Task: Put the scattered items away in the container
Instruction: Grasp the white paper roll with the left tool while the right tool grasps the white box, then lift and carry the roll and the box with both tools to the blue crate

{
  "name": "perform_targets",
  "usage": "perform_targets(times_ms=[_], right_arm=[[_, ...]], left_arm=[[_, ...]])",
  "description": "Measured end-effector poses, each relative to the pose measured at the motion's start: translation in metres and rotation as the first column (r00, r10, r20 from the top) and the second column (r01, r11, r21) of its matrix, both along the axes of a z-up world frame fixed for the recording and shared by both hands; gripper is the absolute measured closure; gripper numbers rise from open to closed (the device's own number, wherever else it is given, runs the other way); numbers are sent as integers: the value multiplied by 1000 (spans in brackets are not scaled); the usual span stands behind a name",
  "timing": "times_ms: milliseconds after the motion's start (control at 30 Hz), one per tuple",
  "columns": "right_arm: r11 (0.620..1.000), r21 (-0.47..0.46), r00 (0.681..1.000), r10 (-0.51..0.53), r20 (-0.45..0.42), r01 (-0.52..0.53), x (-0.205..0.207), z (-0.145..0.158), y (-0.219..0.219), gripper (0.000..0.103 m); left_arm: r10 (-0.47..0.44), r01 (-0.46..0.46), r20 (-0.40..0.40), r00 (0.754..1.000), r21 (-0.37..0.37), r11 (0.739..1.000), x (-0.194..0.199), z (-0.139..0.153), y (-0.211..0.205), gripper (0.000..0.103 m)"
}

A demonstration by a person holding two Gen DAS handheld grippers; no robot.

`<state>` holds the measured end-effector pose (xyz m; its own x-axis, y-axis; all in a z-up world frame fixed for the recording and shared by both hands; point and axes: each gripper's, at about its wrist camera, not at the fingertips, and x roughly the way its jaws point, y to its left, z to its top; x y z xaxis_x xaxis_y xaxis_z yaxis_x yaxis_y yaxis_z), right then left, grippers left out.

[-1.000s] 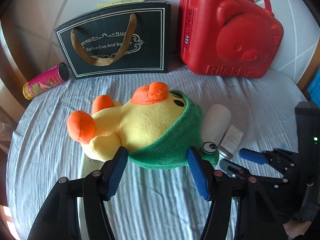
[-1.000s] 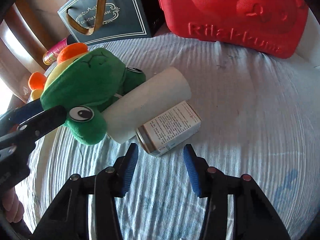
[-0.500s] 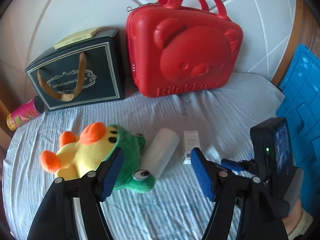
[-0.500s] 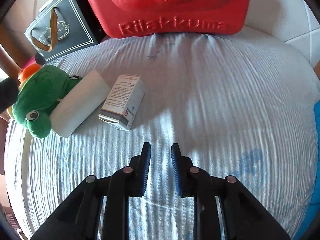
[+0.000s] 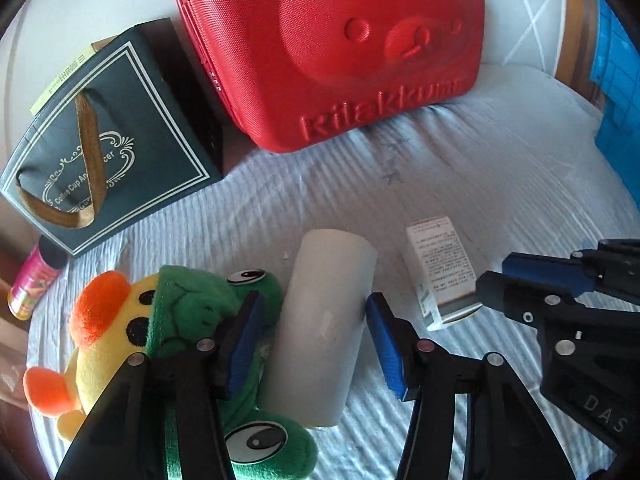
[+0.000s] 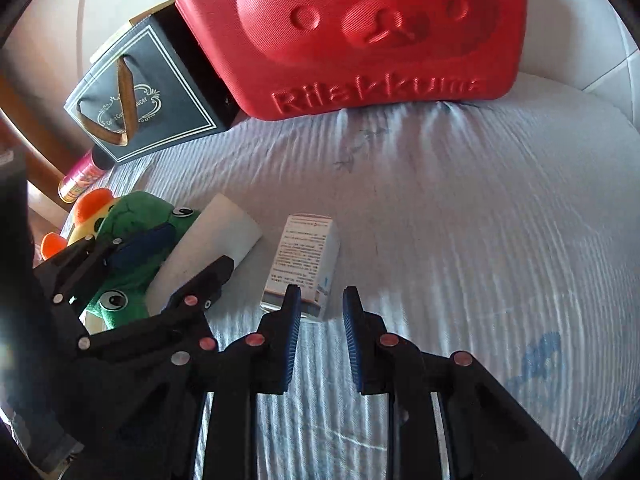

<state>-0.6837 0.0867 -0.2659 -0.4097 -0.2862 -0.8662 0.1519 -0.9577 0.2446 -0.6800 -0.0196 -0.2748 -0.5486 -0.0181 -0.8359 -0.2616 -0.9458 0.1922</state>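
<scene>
surface: pale blue ribbed bedsheet, faint ink marks ahead of both tongs. left gripper straddles the white cylinder, jaws closing, pads at its sides; firm contact cannot be confirmed. plush duck lies against its left finger. right gripper jaws slightly apart and opening, holding nothing; small printed box just ahead. beyond: red bear case, dark gift bag, against a white wall.
</scene>
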Motion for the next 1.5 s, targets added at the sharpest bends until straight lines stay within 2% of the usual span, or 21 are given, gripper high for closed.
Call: perform_targets(times_ms=[33,67,100,133,200,300,433,600,900,1033,1233,1500], right_arm=[[1000,-7,1000,9,7,-9,-4,-3,-4,64],[1000,-10,1000,24,20,-24,-7,-6,-7,58],[999,-13,999,39,33,-39,-11,-9,-11,48],[998,-19,998,53,45,-52,-14,-13,-15,44],[999,10,998,44,50,-45,-14,-19,-16,45],[1000,19,998,7,63,-8,-8,-22,-4,69],[997,81,998,-19,67,14,8,-21,22,69],[995,98,996,-42,77,35,18,-22,44,71],[993,119,1000,5,23,-8,24,-10,27,72],[993,121,1000,11,-6,-11,34,7,29,74],[993,117,998,23,-58,-16,66,41,33,74],[995,99,982,46,-182,-29,120,112,36,74]], left_arm=[[3,-3,-1,1000,-4,1000,1,0,-1,51],[6,-6,-3,1000,-7,1000,1,-1,-3,51],[-1,1,-3,1000,2,1000,3,1,-6,51],[-8,8,0,1000,7,1000,4,3,-10,52],[-8,8,3,1000,-5,1000,4,2,-10,52],[-2,3,3,1000,-17,1000,6,-1,-2,52],[13,-13,20,1000,15,1000,9,-3,9,53],[36,-37,46,998,25,999,3,-7,9,55],[40,-47,69,997,107,993,20,1,11,57],[55,-60,41,998,137,989,35,18,8,57],[65,-60,-27,998,172,983,68,61,7,57],[94,-68,-120,988,199,978,123,126,3,57]])
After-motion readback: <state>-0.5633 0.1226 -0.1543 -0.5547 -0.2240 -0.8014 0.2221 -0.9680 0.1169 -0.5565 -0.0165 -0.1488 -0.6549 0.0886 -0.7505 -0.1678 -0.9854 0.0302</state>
